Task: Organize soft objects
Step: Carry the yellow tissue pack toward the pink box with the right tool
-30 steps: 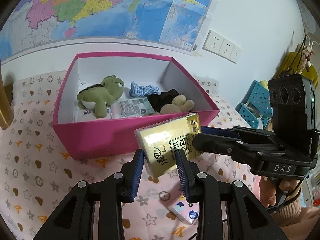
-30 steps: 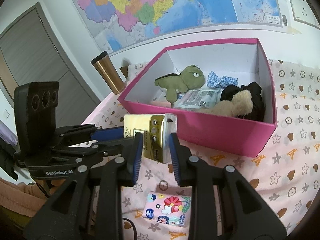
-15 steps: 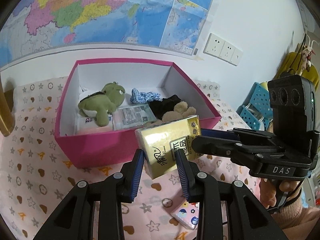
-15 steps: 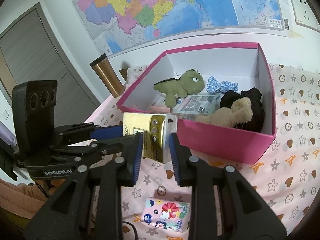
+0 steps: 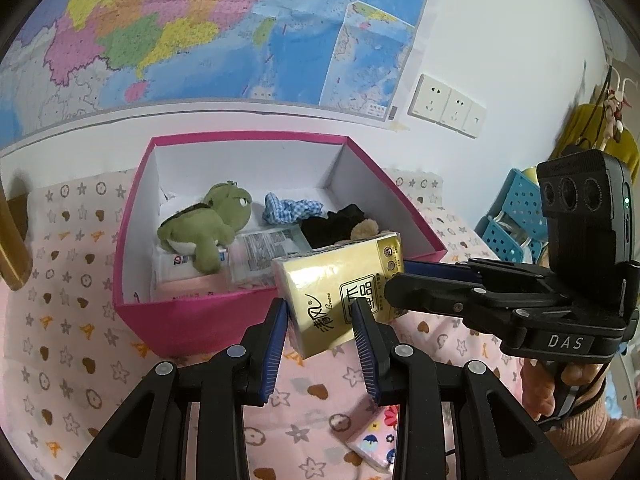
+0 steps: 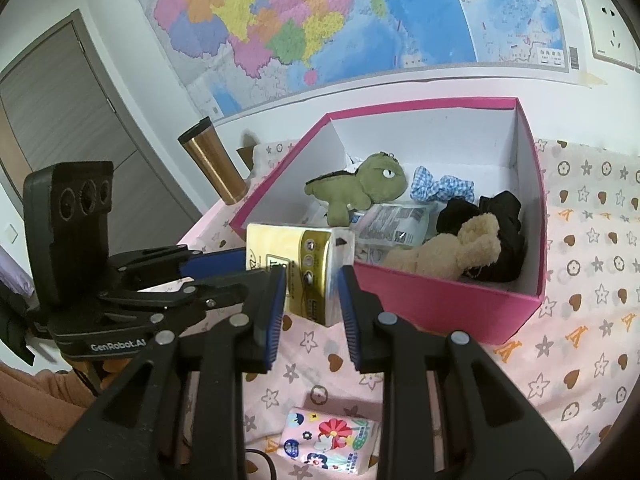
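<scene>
I hold the yellow tissue pack (image 5: 340, 288) in the air between my two tools, just in front of the pink box's (image 5: 192, 320) near wall and about level with its rim. The box lies ahead of both tools, so the pack has only to go forward over that wall and down. Its long axis runs across, from my left tool (image 5: 322, 328) to my right tool (image 6: 312, 296); each grips one end, so neither hand is nearer. Both tools are narrow, pads pressed on the pack's soft sides. Inside the box lie a green plush (image 5: 204, 228), a blue checked cloth (image 5: 288, 210), a tan plush (image 6: 452, 248) on something black, and flat packets. A flowered tissue pack (image 6: 328, 440) waits on the desk's patterned cloth (image 6: 580, 360), below my tools.
</scene>
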### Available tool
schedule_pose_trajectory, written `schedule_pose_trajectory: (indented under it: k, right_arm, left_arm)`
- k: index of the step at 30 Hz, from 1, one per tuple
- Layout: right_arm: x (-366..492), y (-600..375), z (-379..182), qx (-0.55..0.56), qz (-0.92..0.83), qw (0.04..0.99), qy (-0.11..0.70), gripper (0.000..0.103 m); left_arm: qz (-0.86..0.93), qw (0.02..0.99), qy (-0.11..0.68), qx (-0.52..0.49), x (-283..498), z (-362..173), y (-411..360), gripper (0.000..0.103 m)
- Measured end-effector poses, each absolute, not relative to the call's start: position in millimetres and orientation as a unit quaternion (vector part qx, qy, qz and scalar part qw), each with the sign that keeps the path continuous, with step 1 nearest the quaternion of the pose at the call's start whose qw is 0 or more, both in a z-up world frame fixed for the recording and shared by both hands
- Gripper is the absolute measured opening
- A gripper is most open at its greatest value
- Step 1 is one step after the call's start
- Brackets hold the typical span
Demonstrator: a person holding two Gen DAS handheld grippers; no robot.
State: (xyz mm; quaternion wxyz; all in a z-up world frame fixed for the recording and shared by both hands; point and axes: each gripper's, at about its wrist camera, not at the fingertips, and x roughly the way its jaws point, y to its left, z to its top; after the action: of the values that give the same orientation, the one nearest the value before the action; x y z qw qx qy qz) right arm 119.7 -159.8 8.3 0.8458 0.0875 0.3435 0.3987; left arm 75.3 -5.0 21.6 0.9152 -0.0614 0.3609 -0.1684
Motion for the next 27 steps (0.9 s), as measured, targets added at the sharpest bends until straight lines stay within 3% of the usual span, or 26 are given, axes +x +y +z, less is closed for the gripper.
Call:
schedule_pose_trajectory:
  k: [27]
  right_arm:
    - [135.7, -150.2, 22.7, 0.081, 0.394, 0.854, 0.33, 0.03]
  left_arm:
    - [-0.155, 0.922, 0.351, -0.058, 101.5, 30.9, 2.1, 0.032]
